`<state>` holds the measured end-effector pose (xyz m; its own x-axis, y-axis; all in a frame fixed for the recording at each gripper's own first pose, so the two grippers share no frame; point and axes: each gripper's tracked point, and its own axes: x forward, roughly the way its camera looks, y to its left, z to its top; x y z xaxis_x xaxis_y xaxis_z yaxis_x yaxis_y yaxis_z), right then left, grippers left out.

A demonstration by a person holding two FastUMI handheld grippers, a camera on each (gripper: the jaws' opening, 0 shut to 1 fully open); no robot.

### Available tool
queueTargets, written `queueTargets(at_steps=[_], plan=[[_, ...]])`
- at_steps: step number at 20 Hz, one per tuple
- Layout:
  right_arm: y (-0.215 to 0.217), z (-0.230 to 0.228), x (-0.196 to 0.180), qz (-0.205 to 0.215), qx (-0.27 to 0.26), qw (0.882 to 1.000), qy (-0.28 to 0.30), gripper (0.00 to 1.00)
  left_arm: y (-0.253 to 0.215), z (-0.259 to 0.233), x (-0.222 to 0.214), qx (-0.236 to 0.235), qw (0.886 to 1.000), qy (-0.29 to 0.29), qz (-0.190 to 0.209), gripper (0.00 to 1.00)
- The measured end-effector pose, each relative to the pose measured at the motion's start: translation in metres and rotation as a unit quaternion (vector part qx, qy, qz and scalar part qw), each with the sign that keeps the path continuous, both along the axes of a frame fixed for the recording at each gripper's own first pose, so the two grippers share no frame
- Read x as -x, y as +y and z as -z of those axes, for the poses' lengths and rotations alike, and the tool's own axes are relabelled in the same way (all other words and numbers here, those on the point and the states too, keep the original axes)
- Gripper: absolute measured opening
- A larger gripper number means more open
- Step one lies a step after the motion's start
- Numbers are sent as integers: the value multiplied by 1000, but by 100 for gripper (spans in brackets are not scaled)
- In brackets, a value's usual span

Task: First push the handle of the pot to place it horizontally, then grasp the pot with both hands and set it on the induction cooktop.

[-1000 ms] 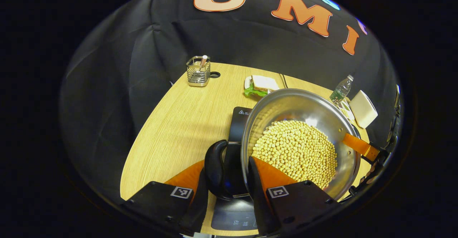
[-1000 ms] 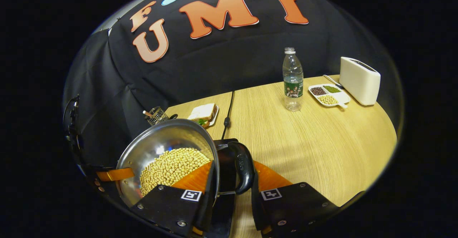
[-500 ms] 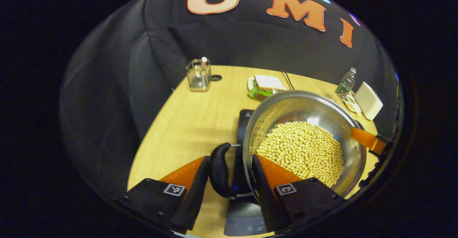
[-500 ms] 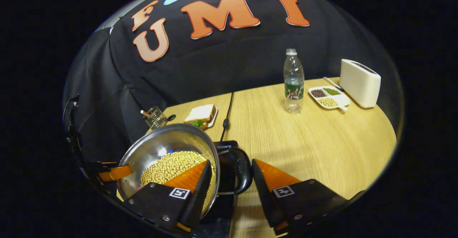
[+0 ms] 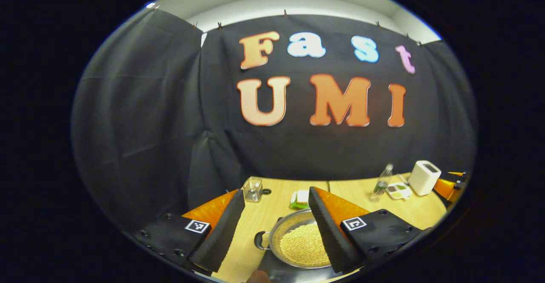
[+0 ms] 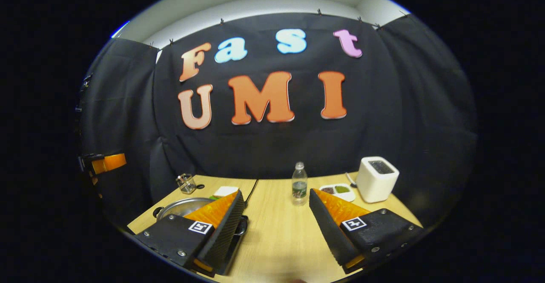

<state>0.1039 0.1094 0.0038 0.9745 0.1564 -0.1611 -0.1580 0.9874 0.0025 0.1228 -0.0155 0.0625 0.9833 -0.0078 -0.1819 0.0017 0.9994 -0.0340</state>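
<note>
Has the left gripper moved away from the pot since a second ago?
Yes. The left gripper has pulled up and back, open: the pot of beans, once gripped at its handle close up, now sits small and far below on the table.

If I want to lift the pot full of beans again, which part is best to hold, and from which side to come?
Probably the pot is best taken by its two side handles, one gripper each. The left gripper, now open above it, could descend on the black loop handle, which sticks out sideways from the pot's left rim. The opposite handle is hidden behind a finger. The beans call for a level lift.
</note>
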Motion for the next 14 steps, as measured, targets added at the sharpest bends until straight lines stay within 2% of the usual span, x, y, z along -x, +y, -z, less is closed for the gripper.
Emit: queueTargets(at_steps=[3, 5, 6, 7, 8, 9, 10, 14], plan=[[-44, -67, 46, 12, 12, 998, -61, 95, -36, -54, 47, 19, 999, -41, 31, 97], [-73, -98, 74, 30, 18, 995, -90, 95, -56, -81, 74, 47, 996, -54, 50, 92], [-84, -110, 86, 38, 16, 994, -98, 95, -63, -92, 86, 57, 995, -65, 58, 97], [-95, -116, 99, 43, 11, 994, -103, 95, -67, -103, 95, 62, 993, -76, 63, 100], [-103, -121, 110, 44, 7, 993, -107, 95, -70, -110, 103, 61, 992, -87, 63, 94], [-111, -125, 119, 44, 2, 993, -111, 100, -74, -119, 112, 55, 992, -97, 64, 97], [-118, -127, 126, 44, -4, 993, -112, 95, -79, -125, 119, 49, 991, -106, 66, 97], [-149, -122, 135, 64, -15, 992, -109, 95, -110, -123, 141, 46, 990, -102, 91, 96]])
